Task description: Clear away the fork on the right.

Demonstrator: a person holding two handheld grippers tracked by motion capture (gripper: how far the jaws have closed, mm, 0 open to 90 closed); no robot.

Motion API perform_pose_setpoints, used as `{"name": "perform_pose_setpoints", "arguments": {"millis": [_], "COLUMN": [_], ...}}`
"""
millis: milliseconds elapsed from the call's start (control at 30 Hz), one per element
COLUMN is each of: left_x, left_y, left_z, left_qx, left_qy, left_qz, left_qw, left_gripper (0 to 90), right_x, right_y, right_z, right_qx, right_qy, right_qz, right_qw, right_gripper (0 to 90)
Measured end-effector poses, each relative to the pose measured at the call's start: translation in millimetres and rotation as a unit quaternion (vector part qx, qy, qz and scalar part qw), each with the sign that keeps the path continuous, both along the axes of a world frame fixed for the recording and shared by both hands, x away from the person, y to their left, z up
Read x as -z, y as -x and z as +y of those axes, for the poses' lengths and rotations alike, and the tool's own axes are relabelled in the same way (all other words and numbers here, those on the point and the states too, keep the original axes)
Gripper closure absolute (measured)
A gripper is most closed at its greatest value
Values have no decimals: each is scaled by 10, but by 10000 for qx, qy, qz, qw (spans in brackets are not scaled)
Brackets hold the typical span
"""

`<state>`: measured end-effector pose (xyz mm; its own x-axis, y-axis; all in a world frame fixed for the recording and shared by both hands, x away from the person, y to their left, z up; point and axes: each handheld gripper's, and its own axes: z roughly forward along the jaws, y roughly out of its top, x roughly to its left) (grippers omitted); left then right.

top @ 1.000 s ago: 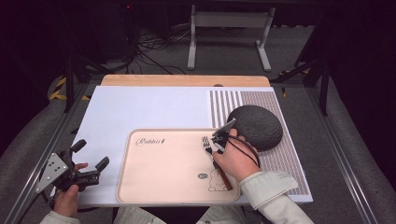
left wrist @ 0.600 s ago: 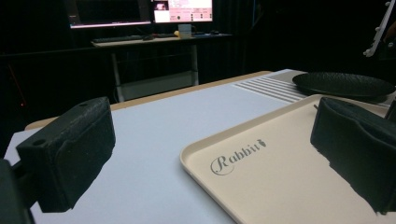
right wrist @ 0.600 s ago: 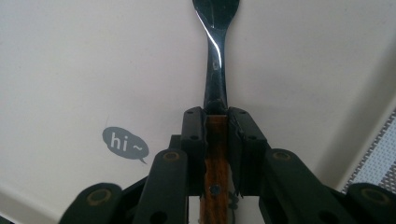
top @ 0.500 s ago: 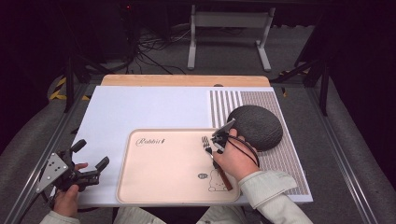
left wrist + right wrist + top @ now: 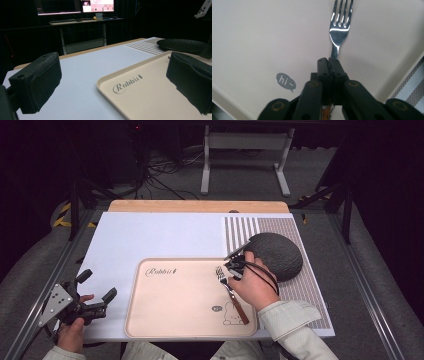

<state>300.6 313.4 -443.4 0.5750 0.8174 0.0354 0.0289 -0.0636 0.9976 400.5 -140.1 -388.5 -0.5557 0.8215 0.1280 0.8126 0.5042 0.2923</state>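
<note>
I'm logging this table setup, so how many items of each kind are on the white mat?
Fork: 1
Beige tray: 1
Dark plate: 1
Total: 3

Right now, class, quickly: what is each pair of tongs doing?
Left tongs: open, holding nothing, beside the tray.
Right tongs: shut on the fork, over the tray.
</note>
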Motion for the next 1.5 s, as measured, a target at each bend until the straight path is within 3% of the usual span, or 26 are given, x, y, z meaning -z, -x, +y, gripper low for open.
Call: {"name": "perform_pose_setpoints", "arguments": {"millis": [167,367,733,1067,1500], "left_x": [0,1,2,-1,-3], "left_y": [0,-1,-3,-2,-3], "left_z": [1,3,7,8,11], "left_qx": [5,-5,-3,-5,0], "left_qy": [2,11,19,43,43], "left_qz": [0,12,18,12,4], "left_qw": [10000,10000,10000,10000,10000], "left_gripper": [8,8,8,8,8], "right_x": [-49,-37,116,265,346], "right_y": [-9,-67,-184,-290,-401], "right_z": [49,89,237,300,331], "right_qx": [-341,-787,-1177,-1256,-1220], "right_qy": [-172,-439,-437,-345,-192], "right_qz": [-310,-627,-583,-589,-796], "right_qw": [9988,9940,9904,9897,9891], "right_gripper": [900,900,900,900,900]}}
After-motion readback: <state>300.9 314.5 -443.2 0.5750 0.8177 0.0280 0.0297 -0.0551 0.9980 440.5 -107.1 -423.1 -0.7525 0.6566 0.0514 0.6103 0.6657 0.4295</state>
